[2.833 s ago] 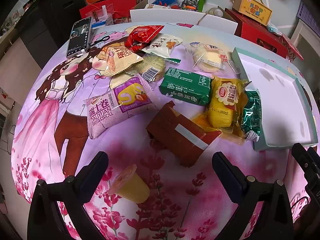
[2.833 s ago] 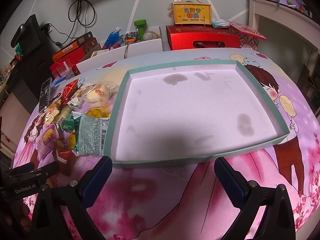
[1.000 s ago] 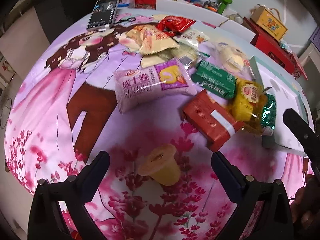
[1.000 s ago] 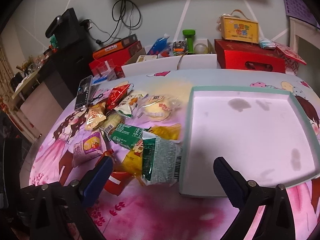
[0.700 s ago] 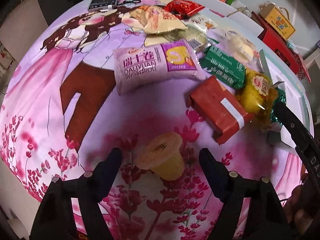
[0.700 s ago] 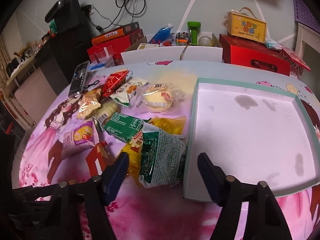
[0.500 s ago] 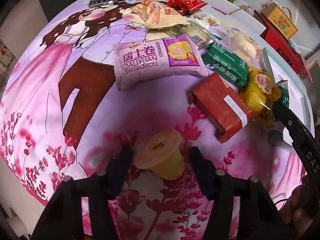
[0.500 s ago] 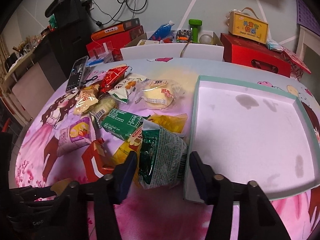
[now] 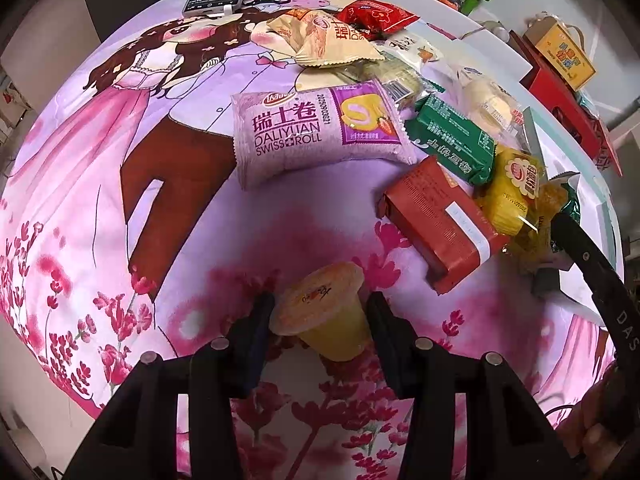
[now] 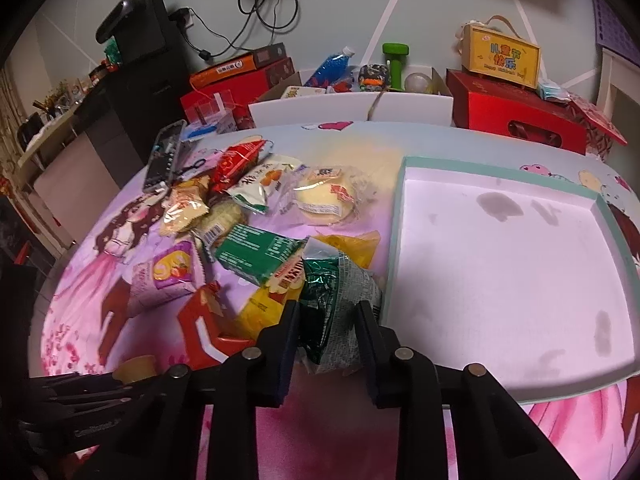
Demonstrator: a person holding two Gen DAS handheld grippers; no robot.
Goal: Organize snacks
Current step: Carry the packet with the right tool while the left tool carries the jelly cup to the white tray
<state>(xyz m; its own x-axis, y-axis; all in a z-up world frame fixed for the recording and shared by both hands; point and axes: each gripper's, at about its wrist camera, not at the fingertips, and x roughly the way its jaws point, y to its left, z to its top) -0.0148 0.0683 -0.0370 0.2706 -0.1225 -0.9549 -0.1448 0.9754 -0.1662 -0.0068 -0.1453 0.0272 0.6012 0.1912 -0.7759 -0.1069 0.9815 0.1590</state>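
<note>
Left wrist view: left gripper (image 9: 320, 312) clamped on a yellow jelly cup (image 9: 324, 316) at 6 o'clock, jaws just narrowed, pads pressing both sides. Cup tipped on its side on the pink cartoon tablecloth (image 9: 120, 200), sealed lid toward 11 o'clock, long axis from 11 to 5. At 12 o'clock, purple Swiss roll pack (image 9: 320, 128), long axis running 9 to 3. At 2 o'clock, red-brown box (image 9: 436, 220), long axis 11 to 5, just beside a green pack (image 9: 452, 140) and a yellow pack (image 9: 512, 192).

Right wrist view: right gripper (image 10: 328, 332) at 6 o'clock, jaws just drawn in, squeezed tight on a green-and-silver foil bag (image 10: 340, 308). Bag's long axis 12 to 6, top end toward 12, lower end between the pads, right edge touching the tray's left wall. At 3 o'clock, teal-rimmed tray (image 10: 394, 240), white floor bare apart from a few grey stains, no snack inside. At 10 to 11 o'clock, loose pile of snack packs on the cloth, with a phone (image 10: 164, 156) beyond. At 8 o'clock, left gripper's dark body by the jelly cup.
</note>
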